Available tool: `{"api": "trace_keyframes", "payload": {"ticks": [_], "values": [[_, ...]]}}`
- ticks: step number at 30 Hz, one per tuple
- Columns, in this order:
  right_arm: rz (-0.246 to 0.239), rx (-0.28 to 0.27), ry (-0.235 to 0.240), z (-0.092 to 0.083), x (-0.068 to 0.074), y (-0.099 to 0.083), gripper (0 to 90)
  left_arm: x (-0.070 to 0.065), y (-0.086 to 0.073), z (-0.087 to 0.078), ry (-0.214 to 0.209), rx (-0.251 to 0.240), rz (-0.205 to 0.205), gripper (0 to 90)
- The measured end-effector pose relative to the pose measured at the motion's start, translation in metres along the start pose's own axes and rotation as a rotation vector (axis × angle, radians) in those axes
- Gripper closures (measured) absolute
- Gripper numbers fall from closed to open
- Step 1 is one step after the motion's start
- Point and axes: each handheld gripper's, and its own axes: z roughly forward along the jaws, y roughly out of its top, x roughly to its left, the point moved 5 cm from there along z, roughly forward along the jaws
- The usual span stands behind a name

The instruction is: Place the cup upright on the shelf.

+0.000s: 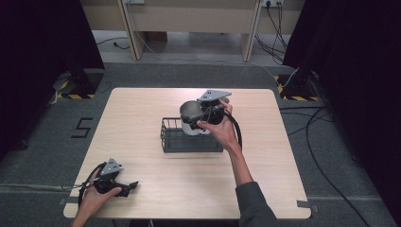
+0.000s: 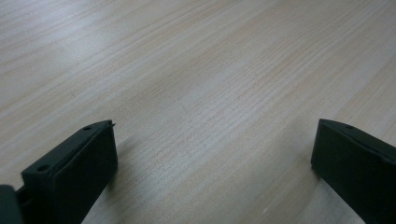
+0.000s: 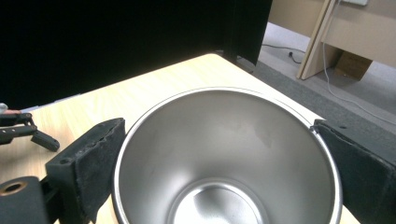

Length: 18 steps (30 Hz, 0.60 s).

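Two grippers were in use. My right gripper (image 1: 204, 118) clamped a stainless steel bowl (image 3: 224, 158) by its rim, one jaw on each side, above the black wire basket (image 1: 189, 142) at table (image 1: 142, 109) centre. My left gripper (image 1: 126, 188) rested released, jaws wide, near the front-left edge.
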Motion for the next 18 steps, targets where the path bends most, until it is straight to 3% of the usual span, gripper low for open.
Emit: {"api": "trace_keyframes", "payload": {"ticks": [9, 13, 18], "values": [[-0.001, 0.038, 0.020, 0.014, -0.003, -0.009, 6.1, 0.000, 0.000, 0.000, 0.000, 0.002, 0.003, 0.0], [0.016, 0.058, 0.033, 0.020, -0.004, -0.017, 6.0, 0.000, 0.000, 0.000, 0.000, 0.002, 0.003, 0.0], [0.050, 0.045, 0.054, 0.024, -0.005, -0.020, 5.8, 0.000, 0.000, 0.000, 0.000, 0.002, 0.003, 0.0]]}}
